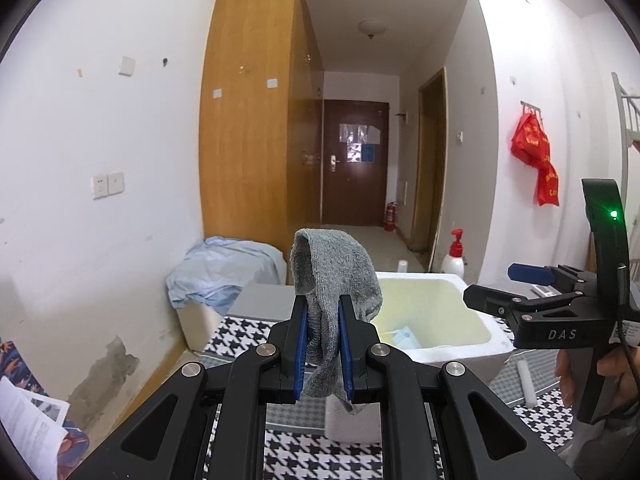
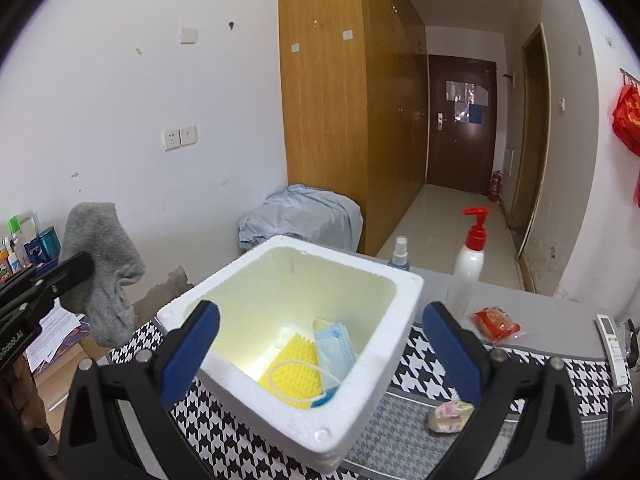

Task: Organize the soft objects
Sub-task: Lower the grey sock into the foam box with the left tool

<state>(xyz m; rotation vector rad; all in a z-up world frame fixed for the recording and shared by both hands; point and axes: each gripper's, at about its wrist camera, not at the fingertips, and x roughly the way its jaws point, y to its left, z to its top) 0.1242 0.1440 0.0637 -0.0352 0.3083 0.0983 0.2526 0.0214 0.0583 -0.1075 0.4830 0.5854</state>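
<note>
Your left gripper (image 1: 323, 346) sits nearest the lens, its blue pads pinched tight on one grey sock (image 1: 334, 280), whose toe flops over the top and whose cuff hangs below. The sock covers part of the foam box (image 2: 360, 396) behind it. Your right gripper (image 2: 320, 350) stands spread wide over that box with nothing between its jaws. Inside lie one yellow ridged pad (image 2: 294, 368) and one blue mask (image 2: 334, 346), partly overlapping; a pale piece beneath them is too washed out to identify. Two bottles (image 2: 468, 268) stand behind the box.
</note>
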